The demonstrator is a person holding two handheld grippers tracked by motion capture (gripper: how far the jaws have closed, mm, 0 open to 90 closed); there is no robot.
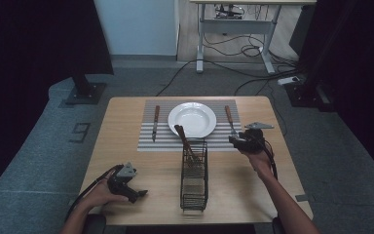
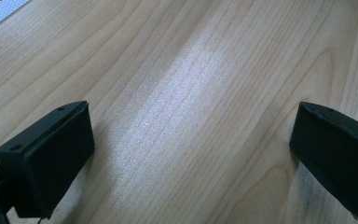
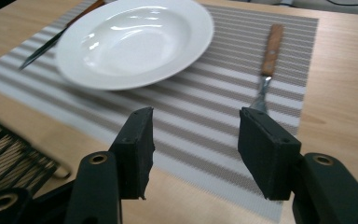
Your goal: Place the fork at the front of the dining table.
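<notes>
While left gripper (image 1: 139,194) rested wide open, empty, on pale wooden table (image 1: 126,146), right gripper (image 1: 233,140) hovered open, empty, beside wooden-handled fork (image 3: 266,70) on grey striped placemat (image 3: 223,93).

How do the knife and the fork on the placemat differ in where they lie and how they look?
The knife lies left of the plate, the fork right of it. The knife ends in a dark, slim blade, the fork in shiny metal tines. Both have brown wooden handles pointing away from the person and rest flat on the striped placemat.
</notes>
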